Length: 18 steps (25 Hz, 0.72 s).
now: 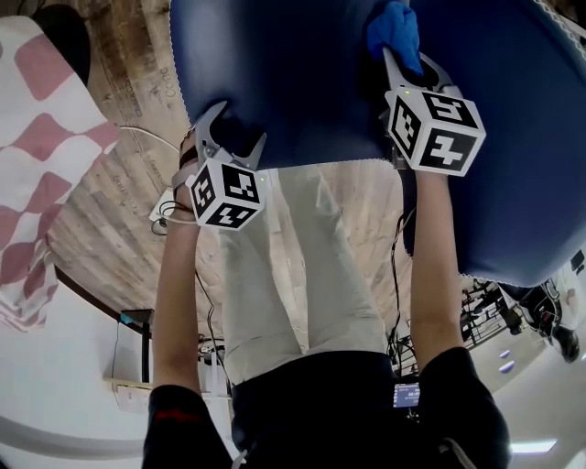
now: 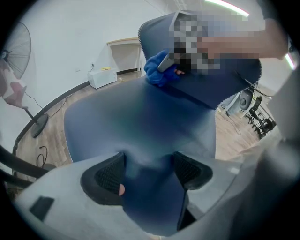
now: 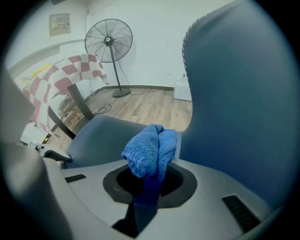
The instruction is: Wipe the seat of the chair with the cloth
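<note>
While the left claw (image 1: 234, 129) clamps the seat (image 1: 293, 73) edge, the right claw (image 1: 408, 60) pinches the cloth (image 1: 394, 27).

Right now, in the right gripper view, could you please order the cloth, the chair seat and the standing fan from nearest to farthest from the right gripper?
1. The cloth: clamped in the right gripper itself.
2. The seat: just beyond the jaws, lower left.
3. The standing fan: far off by the wall, upper left.
</note>
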Tool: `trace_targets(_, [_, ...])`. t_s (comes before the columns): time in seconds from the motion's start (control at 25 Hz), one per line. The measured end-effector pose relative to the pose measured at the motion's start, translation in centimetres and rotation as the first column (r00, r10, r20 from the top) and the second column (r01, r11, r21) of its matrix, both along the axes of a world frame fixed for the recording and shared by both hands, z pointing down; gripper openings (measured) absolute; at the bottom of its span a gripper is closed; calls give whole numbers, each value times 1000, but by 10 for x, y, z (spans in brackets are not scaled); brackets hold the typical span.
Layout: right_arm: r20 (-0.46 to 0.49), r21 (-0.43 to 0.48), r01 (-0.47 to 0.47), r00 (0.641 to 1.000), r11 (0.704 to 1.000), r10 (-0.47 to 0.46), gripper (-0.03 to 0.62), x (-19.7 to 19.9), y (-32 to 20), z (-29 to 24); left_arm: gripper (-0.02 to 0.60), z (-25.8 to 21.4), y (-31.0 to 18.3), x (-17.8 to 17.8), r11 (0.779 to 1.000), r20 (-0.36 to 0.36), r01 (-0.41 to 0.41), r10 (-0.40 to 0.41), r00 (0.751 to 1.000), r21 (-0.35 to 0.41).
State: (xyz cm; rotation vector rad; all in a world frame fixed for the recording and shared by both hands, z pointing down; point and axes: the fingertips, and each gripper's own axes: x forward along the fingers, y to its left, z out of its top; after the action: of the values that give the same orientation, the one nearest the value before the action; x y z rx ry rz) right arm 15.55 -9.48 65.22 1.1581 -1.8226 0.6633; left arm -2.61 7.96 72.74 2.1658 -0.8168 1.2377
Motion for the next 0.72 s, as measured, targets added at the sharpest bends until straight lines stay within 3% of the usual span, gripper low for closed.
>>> trace_targets(0.36, [-166, -21, -8, 986, 1000, 5, 54, 6, -24, 21, 333, 0, 1, 0, 1000, 1, 0, 0, 1000, 19])
trace_targets(0.6, [-166, -22, -13, 986, 1000, 9, 54, 2, -26, 33, 333, -1, 8, 0, 1000, -11, -9, 9, 1000, 22])
trace_targets(0.72, [-122, -26, -39, 992, 999, 36, 52, 1, -29, 36, 333, -1, 7, 0, 1000, -19, -14, 14, 1000, 24])
